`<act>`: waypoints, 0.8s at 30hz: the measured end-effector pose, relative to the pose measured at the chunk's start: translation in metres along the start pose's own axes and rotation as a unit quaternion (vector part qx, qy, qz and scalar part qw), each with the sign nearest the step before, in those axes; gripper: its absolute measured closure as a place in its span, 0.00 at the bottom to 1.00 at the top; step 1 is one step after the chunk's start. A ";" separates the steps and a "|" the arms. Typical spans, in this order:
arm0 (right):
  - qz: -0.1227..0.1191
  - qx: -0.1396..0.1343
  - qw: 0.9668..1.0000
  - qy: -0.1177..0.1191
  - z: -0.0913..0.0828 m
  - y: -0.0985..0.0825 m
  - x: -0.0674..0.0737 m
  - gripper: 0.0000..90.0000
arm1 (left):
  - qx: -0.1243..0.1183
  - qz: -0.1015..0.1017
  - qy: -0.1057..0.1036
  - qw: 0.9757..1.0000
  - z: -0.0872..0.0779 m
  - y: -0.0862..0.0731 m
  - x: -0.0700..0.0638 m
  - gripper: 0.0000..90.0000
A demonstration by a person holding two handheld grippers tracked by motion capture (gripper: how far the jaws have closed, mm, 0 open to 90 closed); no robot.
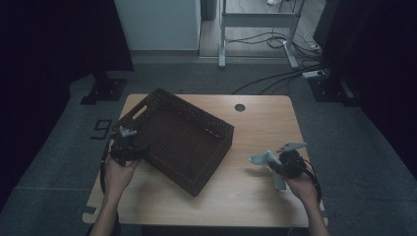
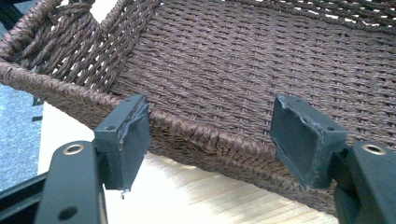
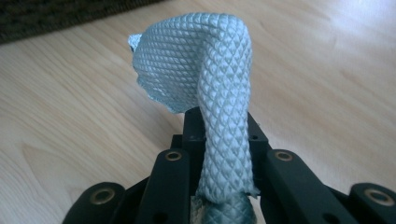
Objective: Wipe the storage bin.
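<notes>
Right gripper (image 3: 219, 154) fingers clenched on pale blue-grey, diamond-textured cloth (image 3: 205, 79), folded, drooping.

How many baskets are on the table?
1. The brown woven basket sits on the left half of the wooden table, beside the left gripper. Nothing seems hidden.

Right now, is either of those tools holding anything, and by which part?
The right tool is clamped on a pale blue-grey textured cloth, pinched around a bunched middle fold. The left tool holds nothing; its jaws stand open at the woven basket's rim.
</notes>
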State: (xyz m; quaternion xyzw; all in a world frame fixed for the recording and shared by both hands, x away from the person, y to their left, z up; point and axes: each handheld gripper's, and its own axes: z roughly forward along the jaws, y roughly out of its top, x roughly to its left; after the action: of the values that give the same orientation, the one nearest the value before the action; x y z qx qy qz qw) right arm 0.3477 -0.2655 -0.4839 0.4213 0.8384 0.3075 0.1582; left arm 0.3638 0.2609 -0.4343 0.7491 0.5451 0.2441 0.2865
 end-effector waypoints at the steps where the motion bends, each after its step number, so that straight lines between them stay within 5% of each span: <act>1: -0.001 -0.001 1.000 0.001 0.001 0.003 0.001 0.85 | 0.000 0.001 0.000 1.000 0.000 0.000 0.000 0.32; 24: -0.047 -0.001 0.999 0.006 0.034 0.095 0.022 0.83 | 0.001 0.004 0.002 1.000 0.000 0.000 -0.001 0.33</act>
State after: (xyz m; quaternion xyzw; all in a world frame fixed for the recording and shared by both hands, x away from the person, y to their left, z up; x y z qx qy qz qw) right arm 0.4108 -0.1911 -0.4483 0.3796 0.8577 0.3036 0.1676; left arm 0.3640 0.2598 -0.4341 0.7510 0.5430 0.2463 0.2837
